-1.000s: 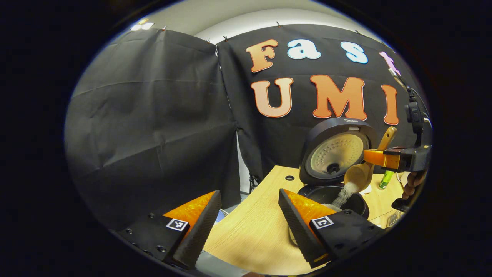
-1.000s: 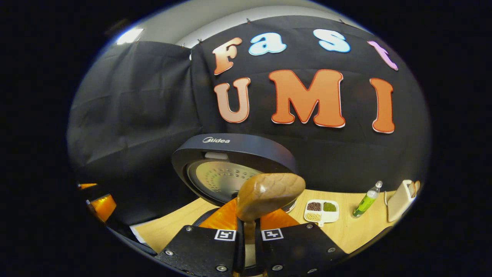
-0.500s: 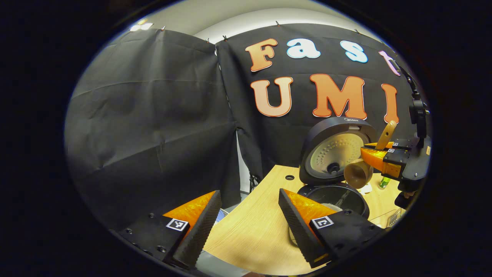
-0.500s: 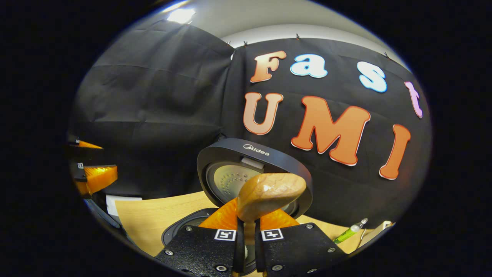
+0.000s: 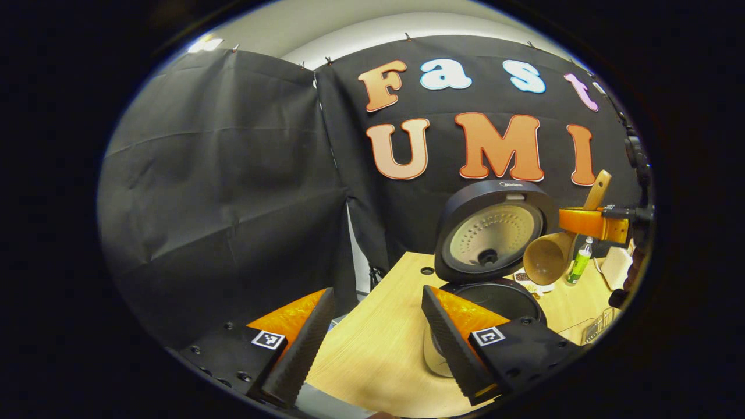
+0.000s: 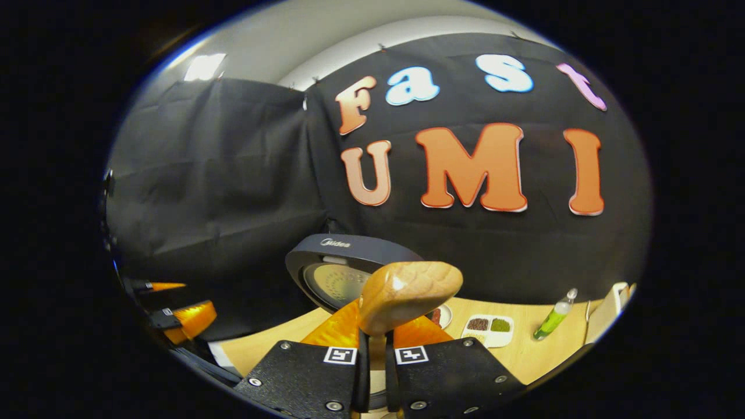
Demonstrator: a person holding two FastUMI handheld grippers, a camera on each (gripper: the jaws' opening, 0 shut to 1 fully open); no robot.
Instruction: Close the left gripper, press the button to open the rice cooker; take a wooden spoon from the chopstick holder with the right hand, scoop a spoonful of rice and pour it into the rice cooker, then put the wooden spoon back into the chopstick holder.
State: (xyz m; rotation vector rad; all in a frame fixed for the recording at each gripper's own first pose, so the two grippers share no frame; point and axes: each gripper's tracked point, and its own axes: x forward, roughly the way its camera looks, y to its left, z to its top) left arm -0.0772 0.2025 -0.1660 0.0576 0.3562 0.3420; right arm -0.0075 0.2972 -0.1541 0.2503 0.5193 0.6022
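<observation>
Up close, my right gripper point(image 6: 372, 349) is clamped on the wooden spoon point(image 6: 407, 294) handle, bowl raised in front of the rice cooker's point(image 5: 492, 233) upright lid. My left gripper point(image 5: 372, 343) hangs wide open and empty above the table point(image 5: 378, 349) edge, bare wood between it and the open pot. Farther right, a divided dish point(image 6: 488, 327) and green bottle point(image 6: 553, 317) stand near the far edge.

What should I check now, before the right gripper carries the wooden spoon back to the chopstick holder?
1. Right gripper shut on the wooden spoon: ok.
2. Spoon bowl emptied: ok, no rice shows in it in the left gripper view.
3. Rice cooker lid standing open: ok.
4. Left gripper out of the way, jaws open over the table: ok.
5. Chopstick holder located: cannot tell.
6. Green bottle upright beside the path: ok.
</observation>
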